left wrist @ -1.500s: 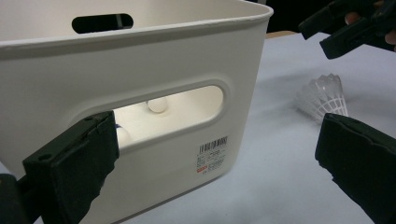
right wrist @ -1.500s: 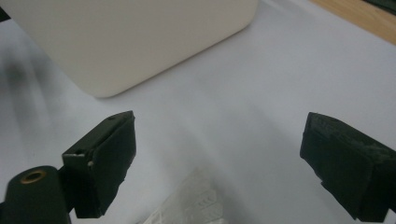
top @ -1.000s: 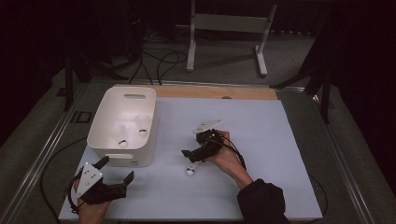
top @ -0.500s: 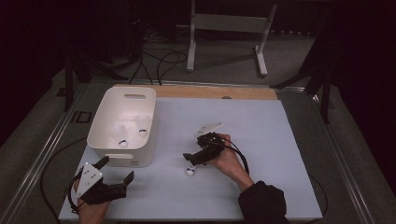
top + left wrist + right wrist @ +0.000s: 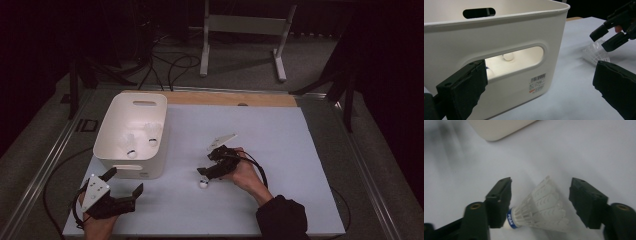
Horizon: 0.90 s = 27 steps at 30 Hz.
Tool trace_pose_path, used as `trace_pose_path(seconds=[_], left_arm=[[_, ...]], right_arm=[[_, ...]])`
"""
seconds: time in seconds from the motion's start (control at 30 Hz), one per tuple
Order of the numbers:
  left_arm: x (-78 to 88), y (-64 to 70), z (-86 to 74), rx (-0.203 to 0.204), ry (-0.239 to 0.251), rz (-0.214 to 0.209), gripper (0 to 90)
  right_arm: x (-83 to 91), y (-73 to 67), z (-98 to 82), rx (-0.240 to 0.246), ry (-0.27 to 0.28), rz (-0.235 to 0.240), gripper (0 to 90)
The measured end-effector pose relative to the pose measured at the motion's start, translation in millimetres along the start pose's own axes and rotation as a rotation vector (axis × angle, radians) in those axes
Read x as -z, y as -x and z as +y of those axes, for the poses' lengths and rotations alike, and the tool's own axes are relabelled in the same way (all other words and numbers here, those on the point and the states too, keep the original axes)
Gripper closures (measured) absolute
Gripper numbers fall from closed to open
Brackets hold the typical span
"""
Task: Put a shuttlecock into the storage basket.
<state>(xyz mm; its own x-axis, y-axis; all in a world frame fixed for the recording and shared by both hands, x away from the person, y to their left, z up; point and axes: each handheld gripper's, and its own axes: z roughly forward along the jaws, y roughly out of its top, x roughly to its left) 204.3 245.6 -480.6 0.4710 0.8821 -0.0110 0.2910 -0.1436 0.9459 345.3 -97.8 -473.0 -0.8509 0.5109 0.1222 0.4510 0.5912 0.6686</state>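
The shuttlecock (image 5: 539, 207) lies on its side on the white table cover (image 5: 300, 150), just off the near corner of the white bin (image 5: 131, 134). In the right gripper view its long axis runs across the jaws, cork end with the blue band at the left jaw, skirt flaring toward the right one. The right gripper (image 5: 210, 167) straddles it; its jaws have just been closing but the right pad stands clear of the skirt. The left gripper (image 5: 122, 187) rests near the bin's front wall, jaws wide apart and empty

bin (image 5: 131, 131): table (image 5: 280, 130) left, shuttlecocks (image 5: 132, 152) inside | shuttlecock (image 5: 541, 206): right of bin, between right gripper (image 5: 204, 175) jaws
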Motion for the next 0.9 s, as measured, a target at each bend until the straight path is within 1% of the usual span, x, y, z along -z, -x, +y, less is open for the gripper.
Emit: trace_pose_path(seconds=[0.03,0.2,0.27,0.4,0.5,0.57,0.63,0.77,0.8,0.87,0.9], left_arm=[[0.0,-0.1,0.0,0.001,0.001,0.0,0.2],[0.1,0.0,0.0,0.0,0.001,0.0,0.2],[0.1,-0.1,0.0,0.0,0.001,0.0,0.2],[0.1,0.0,0.0,0.001,0.001,0.0,0.2],[0.2,-0.1,0.1,0.0,0.001,0.0,0.1],[0.1,0.0,0.0,0.001,0.001,0.001,0.2],[0.1,0.0,0.0,0.0,0.001,0.001,0.2],[0.0,0.1,0.0,0.0,0.001,0.001,0.2],[0.1,0.1,0.0,0.0,0.001,0.001,0.2],[0.0,0.2,0.1,-0.001,0.001,0.001,0.2],[-0.1,0.2,0.0,0.0,0.001,0.002,0.2]], right_arm=[[-1.1,-0.2,-0.7,0.001,-0.019,0.012,39.2],[-3.9,-0.7,-2.4,0.001,-0.049,0.045,50.4],[-4.7,-0.7,-3.0,-0.001,-0.06,0.068,55.6],[-3.9,-1.2,-3.3,-0.001,-0.064,0.105,68.6],[-3.1,-0.6,-3.5,0.006,-0.059,0.123,74.9],[-2.3,0.3,-3.5,0.005,-0.039,0.136,78.5],[-0.4,0.3,-2.5,-0.005,-0.035,0.134,81.7],[2.1,2.7,-1.2,-0.002,-0.007,0.114,87.5],[3.1,2.5,-0.6,-0.013,-0.005,0.107,88.0],[4.1,4.6,-0.3,-0.009,0.014,0.098,88.9],[5.2,4.7,0.2,-0.013,0.013,0.086,89.0]])
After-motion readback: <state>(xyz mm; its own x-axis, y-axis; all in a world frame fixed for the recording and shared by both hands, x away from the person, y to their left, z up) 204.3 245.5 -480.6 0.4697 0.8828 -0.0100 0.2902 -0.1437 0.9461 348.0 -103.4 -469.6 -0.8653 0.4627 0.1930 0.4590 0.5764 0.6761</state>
